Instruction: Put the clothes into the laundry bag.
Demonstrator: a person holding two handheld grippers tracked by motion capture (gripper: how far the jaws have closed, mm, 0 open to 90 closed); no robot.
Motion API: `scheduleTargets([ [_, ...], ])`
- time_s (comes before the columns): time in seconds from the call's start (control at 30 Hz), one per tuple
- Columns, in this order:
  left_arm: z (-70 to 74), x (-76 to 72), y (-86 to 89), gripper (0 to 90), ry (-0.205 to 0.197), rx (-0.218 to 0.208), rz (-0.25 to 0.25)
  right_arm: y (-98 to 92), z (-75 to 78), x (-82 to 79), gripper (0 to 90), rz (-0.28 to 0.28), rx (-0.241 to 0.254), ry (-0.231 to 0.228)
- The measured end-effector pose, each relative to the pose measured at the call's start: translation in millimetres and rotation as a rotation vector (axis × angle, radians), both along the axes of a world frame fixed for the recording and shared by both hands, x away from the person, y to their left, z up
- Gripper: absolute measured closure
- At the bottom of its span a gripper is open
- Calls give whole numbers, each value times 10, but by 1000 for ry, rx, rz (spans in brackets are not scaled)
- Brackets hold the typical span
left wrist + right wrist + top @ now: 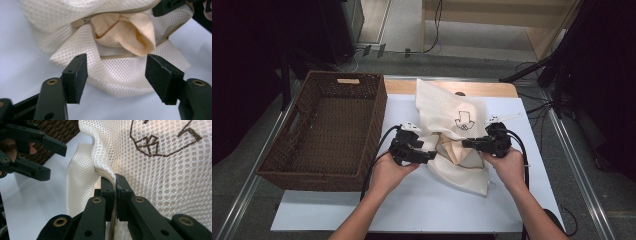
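My right gripper (115,185) pinches the cream mesh laundry bag's (447,112) zipper edge at centre frame; my spread left gripper (116,72) faces its opening, empty.

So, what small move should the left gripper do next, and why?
Probably bring the left gripper forward to the near edge of the mesh bag and close. Its jaws are open and hold nothing, while the right gripper pinches the other edge, with the peach cloth half out.

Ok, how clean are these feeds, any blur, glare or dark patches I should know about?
High view: soft, dark surroundings, mesh bag evenly lit. Left gripper view: bag sharp, the left gripper near parts slightly soft. Right gripper view: mesh crisp, bright glow through the weave, the right gripper dark in the foreground.
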State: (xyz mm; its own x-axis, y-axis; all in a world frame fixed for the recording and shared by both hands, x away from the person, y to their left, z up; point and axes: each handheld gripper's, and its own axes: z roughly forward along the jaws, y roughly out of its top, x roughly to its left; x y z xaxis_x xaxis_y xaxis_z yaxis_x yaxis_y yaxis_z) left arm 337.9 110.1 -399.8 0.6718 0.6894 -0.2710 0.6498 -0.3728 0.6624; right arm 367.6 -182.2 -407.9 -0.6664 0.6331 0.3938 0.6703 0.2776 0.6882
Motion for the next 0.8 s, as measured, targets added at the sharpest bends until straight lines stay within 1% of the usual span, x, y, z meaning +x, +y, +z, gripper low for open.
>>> scheduleTargets([
  [0.17,-50,29,85,318,11,2,55,3,4,-3,868,1,-1,-4],
  [0.23,-91,67,100,338,26,1,75,1,7,-4,868,0,-1,-5],
  [0.27,-133,105,90,358,44,7,78,2,10,-7,868,1,-3,-5],
  [0.33,-195,155,67,438,53,35,82,10,15,-15,867,5,-1,-9],
  [0.37,-221,171,55,514,55,46,88,14,17,-18,866,7,0,-11],
  [0.4,-261,193,39,565,64,48,91,17,19,-21,866,7,0,-11],
  [0.43,-286,206,31,682,78,48,86,21,21,-25,866,8,0,-11],
  [0.47,-302,209,29,765,90,35,84,22,21,-28,866,10,-1,-13],
  [0.5,-305,194,27,837,92,34,80,23,21,-29,866,11,-1,-14],
  [0.53,-299,175,28,877,88,32,76,22,22,-30,866,11,-2,-14],
  [0.6,-254,87,41,892,66,35,58,19,21,-31,865,12,-2,-14],
  [0.7,-209,-62,76,894,45,37,45,22,15,-32,865,13,-6,-12],
  [0.8,-188,-231,132,892,33,24,39,41,20,-43,865,13,-8,-14],
])
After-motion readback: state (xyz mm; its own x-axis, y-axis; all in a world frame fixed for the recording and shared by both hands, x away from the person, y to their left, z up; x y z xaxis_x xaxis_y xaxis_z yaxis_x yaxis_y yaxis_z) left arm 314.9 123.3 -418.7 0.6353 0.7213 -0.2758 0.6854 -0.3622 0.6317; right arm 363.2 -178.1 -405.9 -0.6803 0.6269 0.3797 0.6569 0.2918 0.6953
